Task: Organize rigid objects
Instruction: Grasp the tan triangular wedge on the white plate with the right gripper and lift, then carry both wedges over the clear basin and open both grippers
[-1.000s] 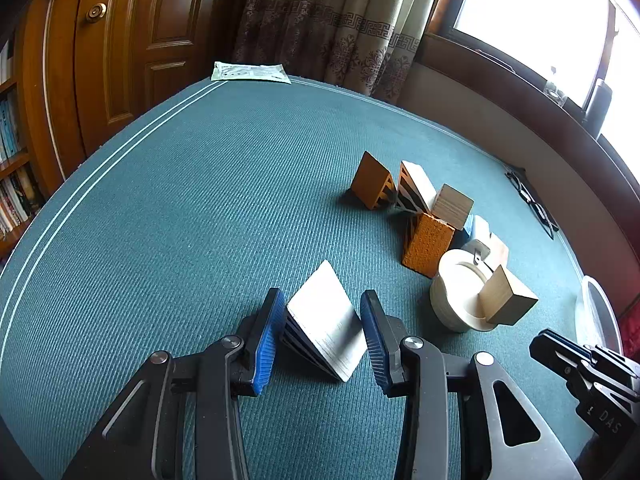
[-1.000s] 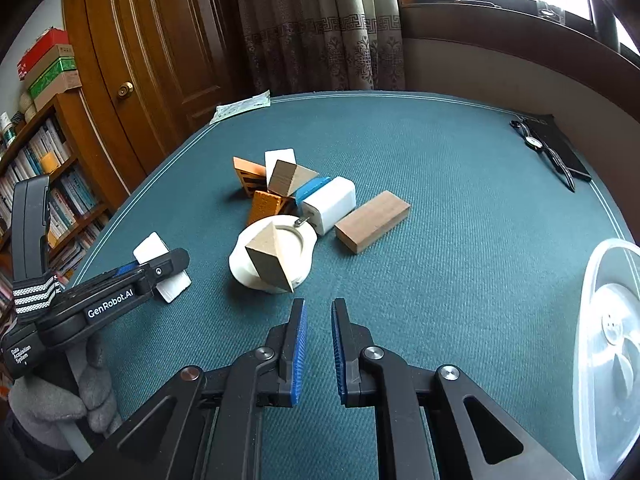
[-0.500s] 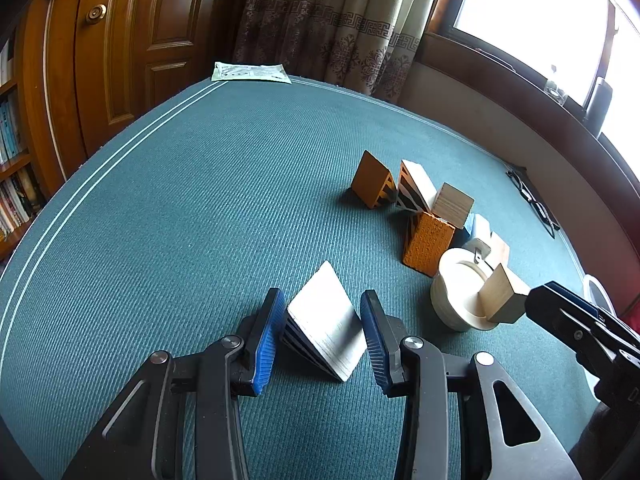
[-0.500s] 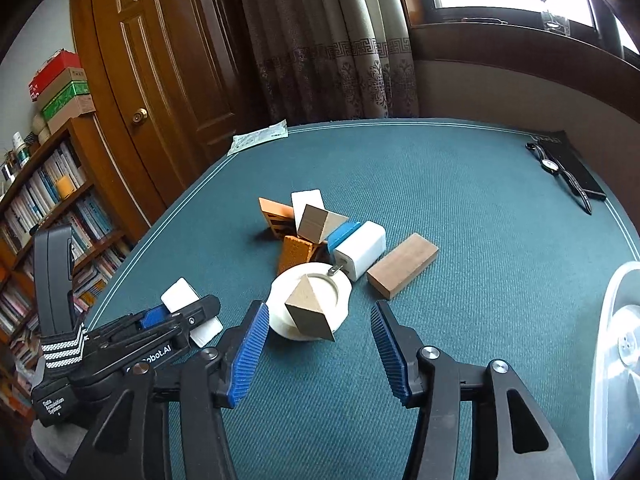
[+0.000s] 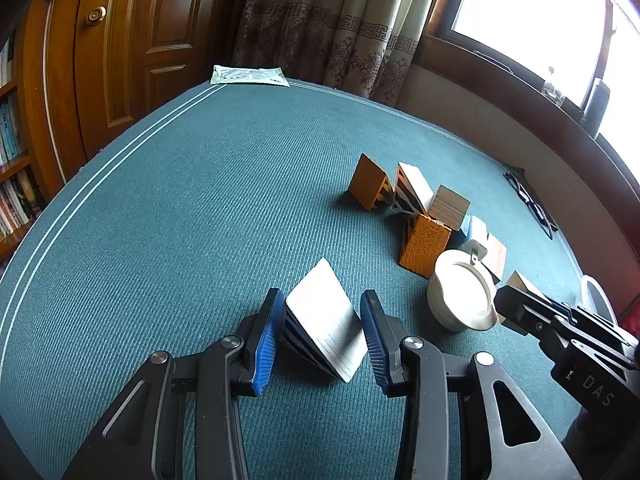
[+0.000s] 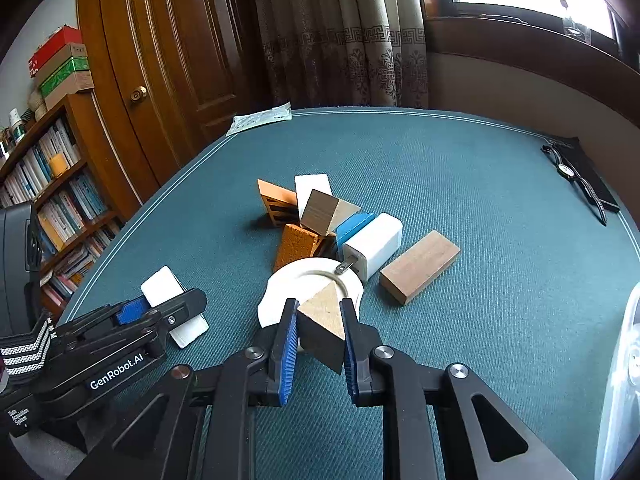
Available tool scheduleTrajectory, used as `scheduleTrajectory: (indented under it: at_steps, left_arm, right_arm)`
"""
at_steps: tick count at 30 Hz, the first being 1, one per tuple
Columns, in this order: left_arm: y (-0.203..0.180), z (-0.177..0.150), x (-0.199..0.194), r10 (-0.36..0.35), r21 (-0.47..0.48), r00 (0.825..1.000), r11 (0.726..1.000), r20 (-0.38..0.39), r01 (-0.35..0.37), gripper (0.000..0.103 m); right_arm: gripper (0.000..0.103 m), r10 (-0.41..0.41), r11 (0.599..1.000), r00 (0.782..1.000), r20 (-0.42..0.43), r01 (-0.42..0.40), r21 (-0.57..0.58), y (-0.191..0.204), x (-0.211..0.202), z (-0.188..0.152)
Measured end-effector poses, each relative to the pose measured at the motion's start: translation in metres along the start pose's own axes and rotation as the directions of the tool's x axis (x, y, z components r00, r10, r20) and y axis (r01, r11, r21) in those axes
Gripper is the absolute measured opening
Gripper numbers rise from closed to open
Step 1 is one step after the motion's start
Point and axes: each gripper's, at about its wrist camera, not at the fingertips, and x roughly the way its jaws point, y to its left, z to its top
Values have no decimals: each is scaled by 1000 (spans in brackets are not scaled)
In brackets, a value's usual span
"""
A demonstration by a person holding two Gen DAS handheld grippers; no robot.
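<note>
Right tongs (image 6: pixel 320 344) moved forward onto wooden wedge (image 6: pixel 322 320) at plate (image 6: pixel 280 288), now pinching it. Left tongs (image 5: pixel 320 340) grip white wedge (image 5: pixel 326 328) near table's left edge. Heap (image 6: pixel 332 220) mid-table unsorted; most work left.

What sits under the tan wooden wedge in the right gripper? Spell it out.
Under the tan wooden wedge, clamped in the right gripper, sits the white plate on the green table. The wedge and fingers cover the plate's near rim, so whether the wedge touches the plate cannot be seen.
</note>
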Motion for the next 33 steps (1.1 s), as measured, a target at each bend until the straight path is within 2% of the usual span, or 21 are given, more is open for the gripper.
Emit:
scheduleTrajectory:
  at_steps: [17, 25, 33]
  left_arm:
    - [-31, -14, -20, -39, 53, 999, 998, -6, 40, 41]
    - [-70, -12, -31, -72, 126, 997, 989, -1, 72, 41]
    - [-128, -14, -34, -135, 222, 991, 965, -18, 136, 41]
  right_arm:
    - [20, 8, 996, 999, 45, -12, 94, -37, -57, -25]
    - [20, -29, 986, 995, 97, 13, 169, -74, -87, -33]
    - [20, -123, 963, 984, 127, 87, 256, -125, -122, -49]
